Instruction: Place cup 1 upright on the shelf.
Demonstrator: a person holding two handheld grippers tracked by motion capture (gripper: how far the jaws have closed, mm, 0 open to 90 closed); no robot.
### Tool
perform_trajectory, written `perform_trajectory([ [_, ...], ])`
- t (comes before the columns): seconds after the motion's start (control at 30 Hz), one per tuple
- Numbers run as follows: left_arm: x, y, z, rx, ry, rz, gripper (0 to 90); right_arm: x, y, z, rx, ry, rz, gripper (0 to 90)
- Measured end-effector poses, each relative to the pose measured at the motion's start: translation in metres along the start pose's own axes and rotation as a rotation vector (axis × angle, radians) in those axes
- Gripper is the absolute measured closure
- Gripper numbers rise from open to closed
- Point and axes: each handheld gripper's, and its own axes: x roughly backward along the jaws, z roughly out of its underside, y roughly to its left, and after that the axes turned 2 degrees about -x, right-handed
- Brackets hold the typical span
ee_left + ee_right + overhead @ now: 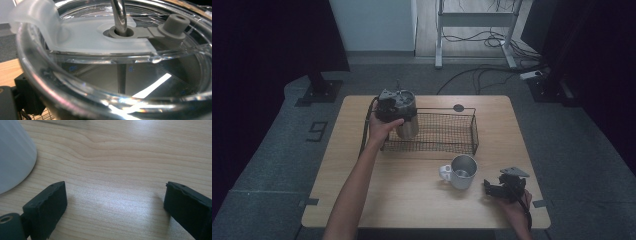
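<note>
my left hand-held gripper (388,107) on the steel tumbler with clear lid (407,120) in the black wire basket (447,134), can't tell its grip, right hand-held gripper (115,207) spread wide, empty, on the wooden surface (412,195) beside the white mug (460,171)

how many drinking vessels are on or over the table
2. A steel tumbler with a clear lid at the left end of the wire basket, by the left gripper. A white mug on the table in front of the basket.
</note>
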Motion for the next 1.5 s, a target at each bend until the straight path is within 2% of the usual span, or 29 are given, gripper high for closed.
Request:
perform_trajectory([
  [0.53,-0.017,-0.001,0.015,0.015,0.049,-0.011,3.5,0.000,0.000,0.000,0.000,0.000,0.000,4.7],
  [1.5,-0.030,0.001,0.031,0.011,0.103,-0.052,3.5,0.000,0.000,0.000,0.000,0.000,0.000,4.7],
])
